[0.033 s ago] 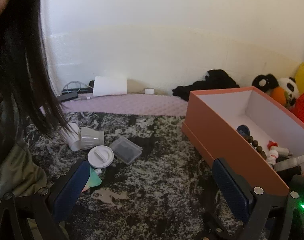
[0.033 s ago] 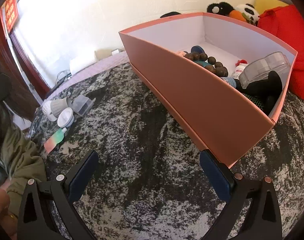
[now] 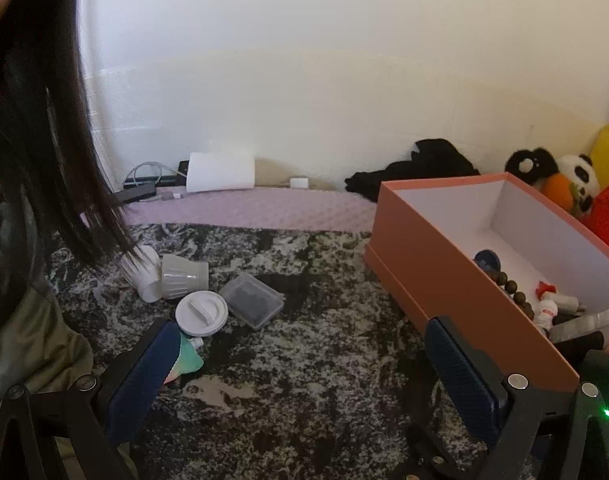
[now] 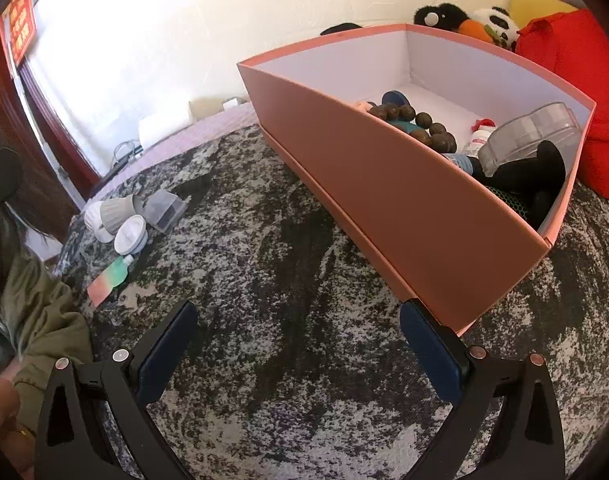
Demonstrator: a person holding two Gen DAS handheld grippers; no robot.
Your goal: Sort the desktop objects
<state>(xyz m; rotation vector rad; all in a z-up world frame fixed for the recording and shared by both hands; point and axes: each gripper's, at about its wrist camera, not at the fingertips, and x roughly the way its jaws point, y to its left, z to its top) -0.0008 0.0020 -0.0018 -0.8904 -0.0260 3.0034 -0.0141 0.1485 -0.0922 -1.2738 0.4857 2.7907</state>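
An orange box stands on the right of the dark mottled mat. In it lie a brown bead string, a blue disc, a small red-capped bottle, a clear tape dispenser and a black item. On the mat's left lie two white ribbed cups, a white lid, a clear plastic case and a green-pink tube. My left gripper is open and empty, its left finger beside the tube. My right gripper is open and empty, by the box's near corner.
Plush toys and a red cushion sit behind the box. A black cloth, a white roll and cables lie along the wall beyond a pink pad. A person's hair and green sleeve fill the left.
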